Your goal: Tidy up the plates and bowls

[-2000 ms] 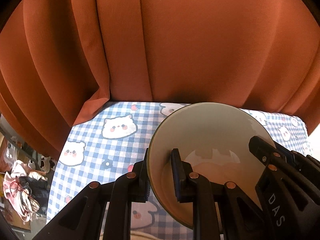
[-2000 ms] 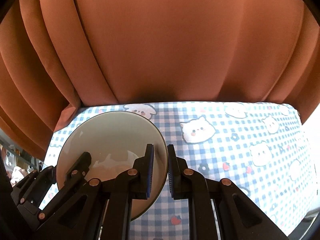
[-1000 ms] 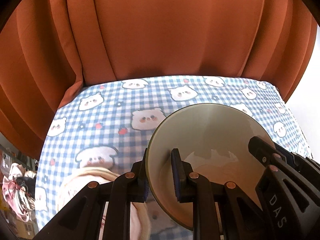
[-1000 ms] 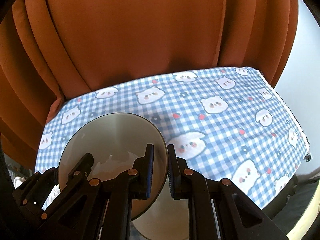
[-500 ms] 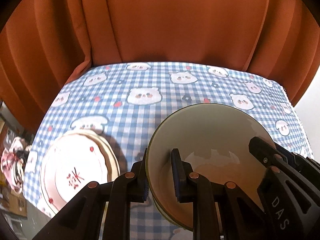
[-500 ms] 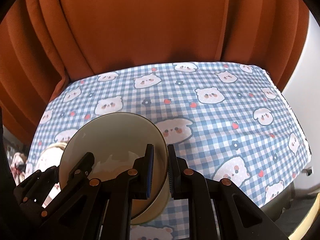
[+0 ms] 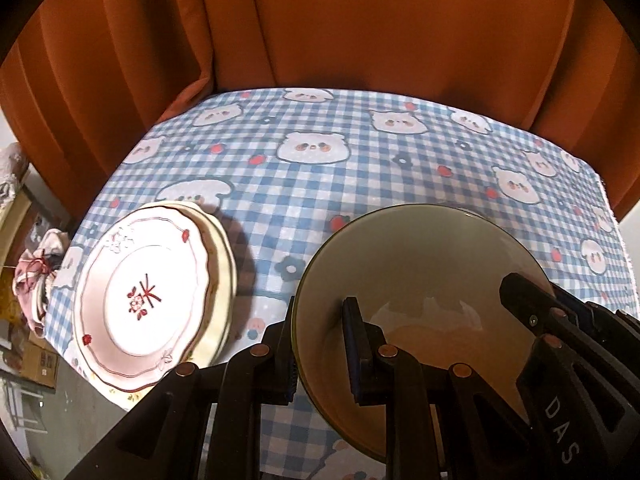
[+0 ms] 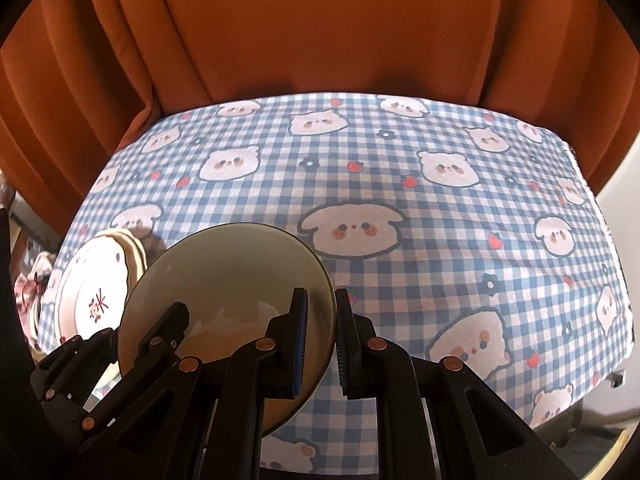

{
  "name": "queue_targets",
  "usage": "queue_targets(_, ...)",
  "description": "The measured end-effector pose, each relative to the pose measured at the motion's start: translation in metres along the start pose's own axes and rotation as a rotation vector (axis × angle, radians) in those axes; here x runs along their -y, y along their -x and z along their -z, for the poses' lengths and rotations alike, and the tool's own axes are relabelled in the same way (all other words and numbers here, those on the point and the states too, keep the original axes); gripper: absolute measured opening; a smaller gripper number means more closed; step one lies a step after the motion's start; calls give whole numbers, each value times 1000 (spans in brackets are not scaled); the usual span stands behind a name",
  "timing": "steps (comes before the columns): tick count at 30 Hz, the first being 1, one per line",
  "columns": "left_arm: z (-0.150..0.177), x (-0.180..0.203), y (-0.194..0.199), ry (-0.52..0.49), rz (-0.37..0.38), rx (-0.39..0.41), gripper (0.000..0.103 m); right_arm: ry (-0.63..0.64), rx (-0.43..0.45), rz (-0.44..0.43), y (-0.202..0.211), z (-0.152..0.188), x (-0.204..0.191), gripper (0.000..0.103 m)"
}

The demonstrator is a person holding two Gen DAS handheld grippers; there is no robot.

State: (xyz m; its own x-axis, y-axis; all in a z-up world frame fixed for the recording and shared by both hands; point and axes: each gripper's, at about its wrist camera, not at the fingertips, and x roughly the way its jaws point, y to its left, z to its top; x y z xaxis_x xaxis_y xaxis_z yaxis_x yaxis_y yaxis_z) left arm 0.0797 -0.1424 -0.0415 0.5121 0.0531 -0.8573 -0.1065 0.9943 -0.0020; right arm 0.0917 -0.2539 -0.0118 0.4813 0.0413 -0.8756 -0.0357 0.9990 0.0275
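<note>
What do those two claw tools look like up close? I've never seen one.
Both are matte black plastic. The left gripper and right gripper each have two angular, strut-like fingers with cut-out openings, copper-coloured rivets at the joints and ribbed blue pads on the inner faces. White letters "DAS" mark the right gripper's body, seen in the left view. No cables or sleeves show.

Grey-green bowl [image 7: 420, 280] — glossy, dark-rimmed, tilted, rim pinched on two sides, above the bench. Stacked plates [image 7: 148, 300] lie left of it — top one white, scalloped, red flower motif.
</note>
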Motion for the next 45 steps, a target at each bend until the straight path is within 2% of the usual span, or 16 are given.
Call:
queue_targets(7,1,-3,-8,23,-37,-22,16,39,-31,-43,-14,-2,-4,16)
queue_targets(15,1,-1,-11,26,-45,-23,17,62,-11,-48,-18,-5,-3,16)
queue_targets(27,14,0,-13,-6,-38,-8,18,81,25,-30,-18,10,-4,16)
queue_targets(29,14,-1,-14,-11,-20,-8,22,71,21,-22,-18,10,-4,16)
queue_targets(34,12,-3,-17,-35,86,-21,43,27,0,-14,-21,12,-3,17)
queue_targets(35,12,-4,-18,-43,105,-23,44,11,-4,-12,-22,12,-3,18)
queue_targets(37,10,-5,-21,-54,140,-33,50,-12,-13,1,-24,13,-3,31)
queue_targets(39,6,-8,-25,-64,197,-51,54,-35,-15,26,-23,13,-4,61)
queue_targets(41,2,-10,-29,-81,229,-68,56,-67,-10,48,-22,12,-3,64)
queue_targets(45,-1,-13,-42,-109,287,-121,58,-140,-39,83,-25,11,-4,65)
